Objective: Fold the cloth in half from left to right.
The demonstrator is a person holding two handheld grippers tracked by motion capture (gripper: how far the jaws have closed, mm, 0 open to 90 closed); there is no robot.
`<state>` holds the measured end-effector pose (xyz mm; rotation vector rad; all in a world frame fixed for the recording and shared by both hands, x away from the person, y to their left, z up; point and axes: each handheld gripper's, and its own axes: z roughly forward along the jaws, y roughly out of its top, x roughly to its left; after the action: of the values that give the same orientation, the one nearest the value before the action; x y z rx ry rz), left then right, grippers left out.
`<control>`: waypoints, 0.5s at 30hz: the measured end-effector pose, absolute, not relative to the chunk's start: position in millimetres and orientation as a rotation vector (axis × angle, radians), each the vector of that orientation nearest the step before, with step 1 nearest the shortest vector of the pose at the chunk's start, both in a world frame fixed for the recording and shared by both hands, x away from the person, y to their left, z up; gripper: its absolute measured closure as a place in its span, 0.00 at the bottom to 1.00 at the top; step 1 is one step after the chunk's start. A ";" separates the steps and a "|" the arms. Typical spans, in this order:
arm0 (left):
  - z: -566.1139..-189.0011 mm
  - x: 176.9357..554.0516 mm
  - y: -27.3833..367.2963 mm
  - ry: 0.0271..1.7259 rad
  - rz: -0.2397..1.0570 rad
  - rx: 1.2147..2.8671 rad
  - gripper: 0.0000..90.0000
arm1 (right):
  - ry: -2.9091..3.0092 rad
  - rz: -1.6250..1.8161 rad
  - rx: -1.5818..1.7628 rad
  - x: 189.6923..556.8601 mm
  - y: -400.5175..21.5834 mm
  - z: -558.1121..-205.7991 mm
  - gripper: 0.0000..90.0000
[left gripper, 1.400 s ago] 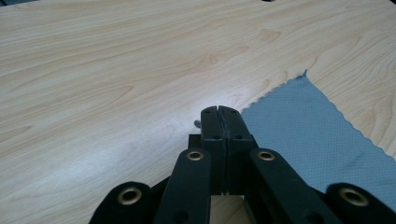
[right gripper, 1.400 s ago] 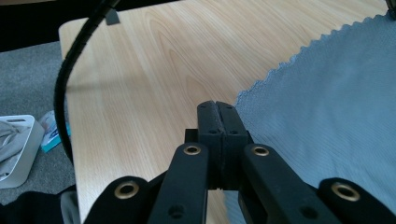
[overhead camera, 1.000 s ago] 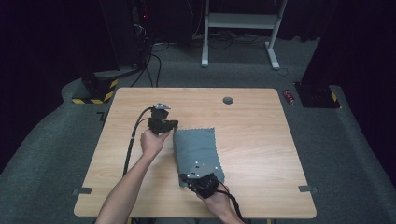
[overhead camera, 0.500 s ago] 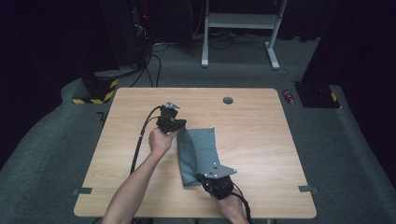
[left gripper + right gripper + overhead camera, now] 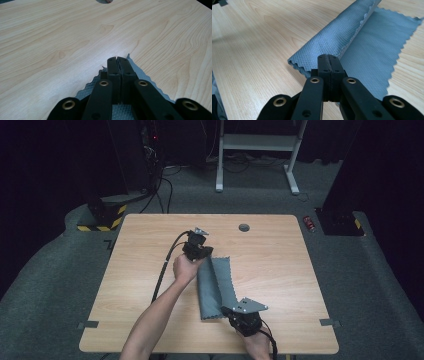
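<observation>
Lying near the middle of the wooden surface [image 5: 280, 260], toward the person's edge, we find a grey-blue cloth [image 5: 216, 285] with a fine diamond weave and pinked, zigzag edges. In the high view its left side is folded over toward the right, so that a raised roll runs along its length while the right part lies flat on the wood. The right gripper view confirms this: the turned-over layer shows the textured face, the flat layer beneath it a smoother one.

The left tongs [image 5: 202, 251] sit at the cloth's far corner. In the left gripper view their jaws are pressed together with the corner of the cloth caught between them, fabric spreading out on both sides beneath. The right tongs [image 5: 235, 311] sit at the near end of the cloth; in the right gripper view the jaws are likewise pressed together, pinching the near edge where the fold begins. The left hand [image 5: 186, 268] rests just beside the cloth's left edge.

We read no brand, label or writing on the cloth or tongs. A small dark round fitting [image 5: 244, 227] is set in the surface near its far edge, well apart from the cloth. A yellow-and-black striped block [image 5: 102, 217] stands on the carpet beyond the far left corner.
</observation>
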<state>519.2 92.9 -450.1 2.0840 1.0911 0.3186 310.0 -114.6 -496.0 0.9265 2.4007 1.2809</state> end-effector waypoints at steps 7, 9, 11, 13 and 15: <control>-453.4 520.8 71.0 1.040 0.378 2.167 0.99 | 2.391 1.229 0.955 307.5 -125.6 -500.7 1.00; -454.2 522.5 63.5 1.027 0.372 2.177 0.99 | 2.387 1.227 0.965 307.2 -128.3 -501.7 1.00; -456.7 523.5 59.3 1.031 0.374 2.181 0.99 | 2.384 1.225 0.968 307.1 -130.3 -502.4 1.00; -460.4 525.4 56.7 1.032 0.373 2.190 0.99 | 2.380 1.215 0.972 306.9 -131.6 -503.3 1.00; -462.4 526.3 55.8 1.040 0.364 2.195 0.99 | 2.376 1.207 0.971 306.8 -131.9 -504.2 1.00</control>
<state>526.3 55.8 -462.4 2.1945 1.0398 0.3636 306.8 -131.9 -504.2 0.9709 2.3763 1.2069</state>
